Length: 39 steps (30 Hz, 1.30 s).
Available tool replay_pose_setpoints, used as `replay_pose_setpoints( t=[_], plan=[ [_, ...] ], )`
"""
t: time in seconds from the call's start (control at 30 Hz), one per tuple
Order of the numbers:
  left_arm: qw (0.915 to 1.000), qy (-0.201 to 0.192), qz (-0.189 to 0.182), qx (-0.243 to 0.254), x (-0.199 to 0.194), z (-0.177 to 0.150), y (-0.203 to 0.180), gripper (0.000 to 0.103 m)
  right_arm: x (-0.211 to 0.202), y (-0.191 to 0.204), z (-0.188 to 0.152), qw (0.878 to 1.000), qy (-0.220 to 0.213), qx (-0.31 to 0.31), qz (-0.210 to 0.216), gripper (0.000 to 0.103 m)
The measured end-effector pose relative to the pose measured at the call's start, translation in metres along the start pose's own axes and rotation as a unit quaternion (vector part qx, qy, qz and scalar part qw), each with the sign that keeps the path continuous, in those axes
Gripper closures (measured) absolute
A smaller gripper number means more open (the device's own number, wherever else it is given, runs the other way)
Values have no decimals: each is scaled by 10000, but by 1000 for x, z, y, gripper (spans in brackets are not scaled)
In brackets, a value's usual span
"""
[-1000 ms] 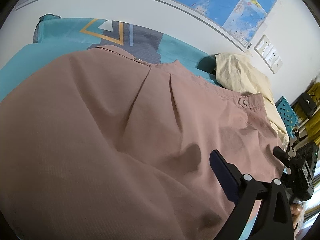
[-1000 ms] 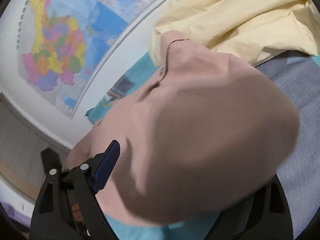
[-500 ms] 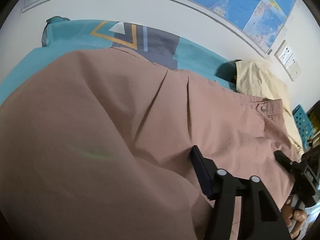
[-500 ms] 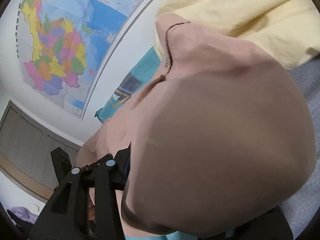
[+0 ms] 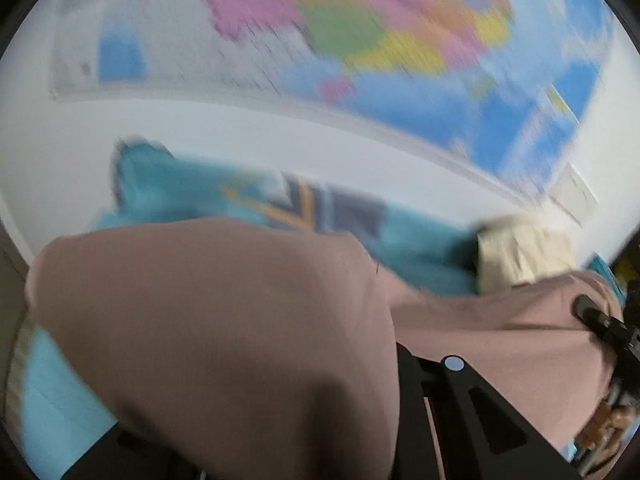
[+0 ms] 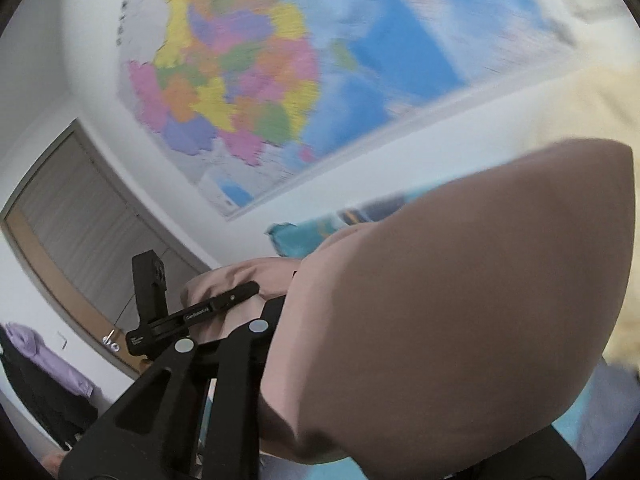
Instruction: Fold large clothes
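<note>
1. Two grippers hold one dusty-pink garment (image 5: 224,320), which bulges in a big fold close to both cameras and hides most of the bed.
2. Left gripper (image 5: 396,364): its jaws are closing, and the pink cloth runs between them and drapes over the black frame.
3. Right gripper (image 6: 280,320): its jaws are closing too, with the same cloth (image 6: 460,300) pinched at the inner finger and billowing out to the right.
4. In the right wrist view, the left gripper (image 6: 236,294) shows at lower left, its finger lying against another bunch of the pink cloth.
5. Beneath the garment lies a teal bedspread (image 5: 172,192) with a grey and orange pattern.
6. Beyond it, a pale yellow cloth (image 5: 520,256) sits on the bed near the wall.
7. A coloured map (image 6: 248,80) hangs on the white wall; both views are blurred.
8. A wooden door (image 6: 80,232) stands at the left in the right wrist view.
</note>
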<state>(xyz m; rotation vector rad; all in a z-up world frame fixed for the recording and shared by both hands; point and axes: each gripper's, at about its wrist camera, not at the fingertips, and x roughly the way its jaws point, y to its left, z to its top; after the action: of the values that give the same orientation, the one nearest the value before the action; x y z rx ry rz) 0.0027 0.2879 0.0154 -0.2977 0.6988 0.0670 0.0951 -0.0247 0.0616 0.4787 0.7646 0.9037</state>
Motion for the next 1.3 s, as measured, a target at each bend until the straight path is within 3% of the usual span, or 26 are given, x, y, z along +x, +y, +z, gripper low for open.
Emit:
replay_pose_setpoints(
  t=[0.1, 0.2, 0.27, 0.33, 0.43, 0.5, 0.57, 0.67, 0.73, 0.87, 0.9, 0.93, 0.97, 1.0, 1.13, 1.2, 1.23, 1.3],
  plan=[
    [9975, -383, 597, 25, -8, 44, 26, 92, 40, 32, 35, 9990, -104, -385, 187, 84],
    [9897, -854, 1150, 30, -19, 76, 57, 92, 87, 62, 58, 9964, -209, -630, 532, 84],
    [9823, -1155, 1472, -117, -25, 92, 89, 92, 116, 72, 60, 9948, -176, -626, 779, 84],
    [9773, -1213, 1709, -297, -21, 96, 123, 91, 156, 80, 52, 9938, -33, -669, 891, 85],
    [9710, -931, 2084, -708, 8, 83, 189, 91, 225, 75, 19, 9922, 650, -591, 885, 84],
    [9665, -430, 2335, -976, 37, 64, 226, 91, 272, 60, -13, 9866, 1406, -392, 734, 82],
    [9603, 266, 2500, -1210, 73, 38, 261, 90, 297, 41, -40, 9806, 1884, -150, 526, 75],
    [9615, 470, 2199, -1583, 83, 16, 285, 79, 294, 18, -55, 9771, 2041, 168, 572, 62],
    [9637, 417, 2095, -1604, 80, 13, 287, 78, 278, 10, -53, 9768, 2040, 223, 619, 51],
    [9656, 510, 2009, -1569, 75, 11, 282, 66, 237, -9, -42, 9804, 1813, 340, 688, 41],
    [9660, 511, 2022, -1527, 74, 10, 280, 66, 233, -12, -42, 9802, 1768, 414, 787, 43],
    [9666, 506, 2034, -1473, 74, 10, 278, 66, 225, -17, -41, 9788, 1759, 488, 933, 58],
    [9668, 515, 2094, -1372, 75, 10, 274, 65, 227, -20, -40, 9788, 1791, 438, 890, 83],
    [9664, 505, 2138, -1331, 76, 11, 272, 66, 226, -18, -42, 9787, 1890, 277, 753, 93],
    [9658, 491, 2225, -1235, 83, 14, 262, 65, 238, -5, -59, 9714, 2309, -3, 555, 97],
    [9626, 513, 2403, -1141, 87, 14, 258, 63, 245, -9, -64, 9680, 2506, 16, 154, 90],
    [9611, 517, 2474, -1112, 88, 13, 257, 63, 241, -11, -64, 9687, 2482, -13, 66, 82],
    [9596, 511, 2537, -1108, 83, 14, 263, 53, 235, -10, -59, 9703, 2417, -65, 59, 79]
  ],
)
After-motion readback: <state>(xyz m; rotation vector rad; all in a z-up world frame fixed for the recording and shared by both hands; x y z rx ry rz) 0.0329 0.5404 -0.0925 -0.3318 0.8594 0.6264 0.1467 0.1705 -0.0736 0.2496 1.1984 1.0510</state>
